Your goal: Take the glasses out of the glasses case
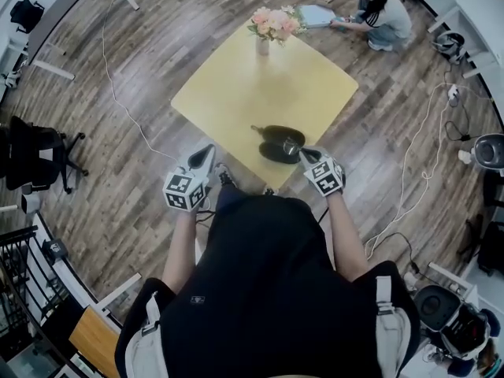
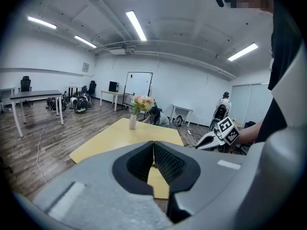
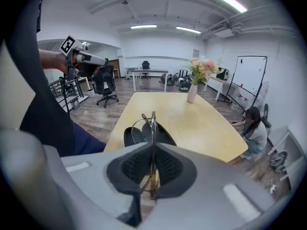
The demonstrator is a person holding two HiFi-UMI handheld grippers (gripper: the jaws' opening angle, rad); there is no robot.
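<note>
An open black glasses case (image 1: 277,142) lies near the front edge of the yellow table (image 1: 268,93). My right gripper (image 1: 305,154) is shut on the thin wire-framed glasses (image 3: 147,125), whose lens and frame stick up past the jaws just above the case (image 3: 144,134). My left gripper (image 1: 206,157) hangs off the table's front left, raised above the floor, with its jaws shut and nothing between them (image 2: 153,150). The right gripper (image 2: 211,138) shows at the right of the left gripper view.
A vase of pink flowers (image 1: 269,28) stands at the table's far corner. A person (image 1: 379,14) crouches on the floor beyond the table. Cables (image 1: 425,140) trail over the wooden floor, and office chairs (image 1: 35,152) stand to the left.
</note>
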